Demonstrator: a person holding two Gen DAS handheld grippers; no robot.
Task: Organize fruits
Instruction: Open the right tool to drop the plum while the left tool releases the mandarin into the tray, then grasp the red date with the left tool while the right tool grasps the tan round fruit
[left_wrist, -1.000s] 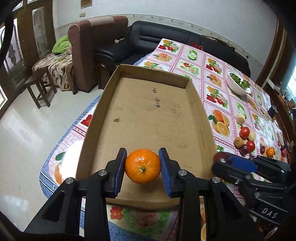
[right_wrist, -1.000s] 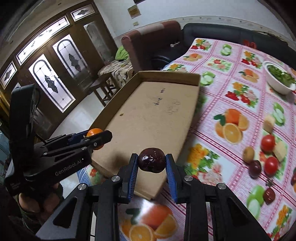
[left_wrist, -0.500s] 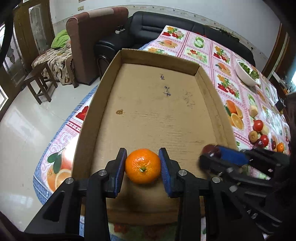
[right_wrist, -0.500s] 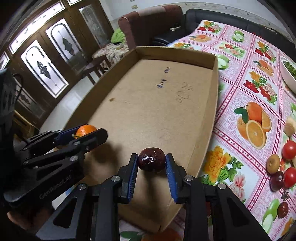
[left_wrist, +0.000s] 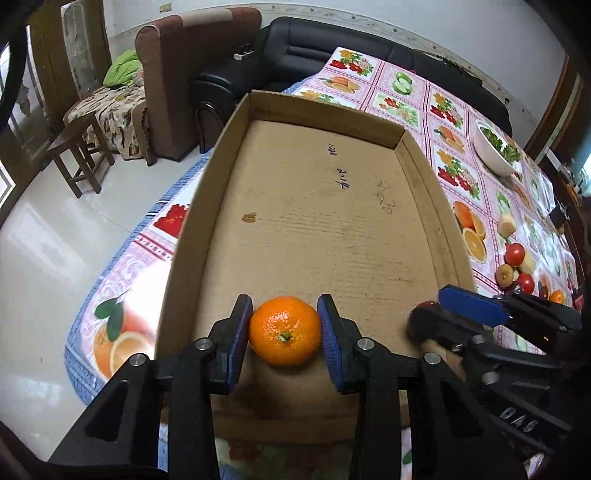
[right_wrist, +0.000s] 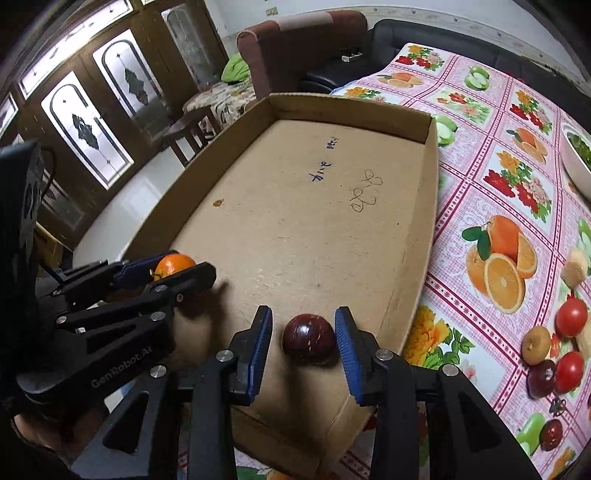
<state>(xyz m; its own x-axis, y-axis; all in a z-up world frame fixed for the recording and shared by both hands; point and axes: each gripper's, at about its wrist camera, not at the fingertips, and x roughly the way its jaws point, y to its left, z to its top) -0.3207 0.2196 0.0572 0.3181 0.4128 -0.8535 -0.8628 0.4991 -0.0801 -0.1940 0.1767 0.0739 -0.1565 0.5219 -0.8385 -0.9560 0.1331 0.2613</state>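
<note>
Cardboard tray (left_wrist: 325, 229): bare brown floor ahead of both pairs of fingers, low walls to stop fruit rolling off.
Orange (left_wrist: 284, 330): sits on the tray floor between the left gripper (left_wrist: 284, 334) pads, stem toward the camera.
Left fingers: just been opening; slim gaps show beside the peel, so the fruit looks released, not pinched.
Dark plum (right_wrist: 309, 344): rests on the tray floor near the front wall, between the right gripper (right_wrist: 303, 347) pads.
Right fingers: just been opening; spread clear of the plum on both sides.
Why side by side: likely starting a tidy row along the near edge.
Loose fruit (right_wrist: 554, 343): clustered on the tablecloth (right_wrist: 491, 177), right of the right fingers, not yet sorted.
</note>
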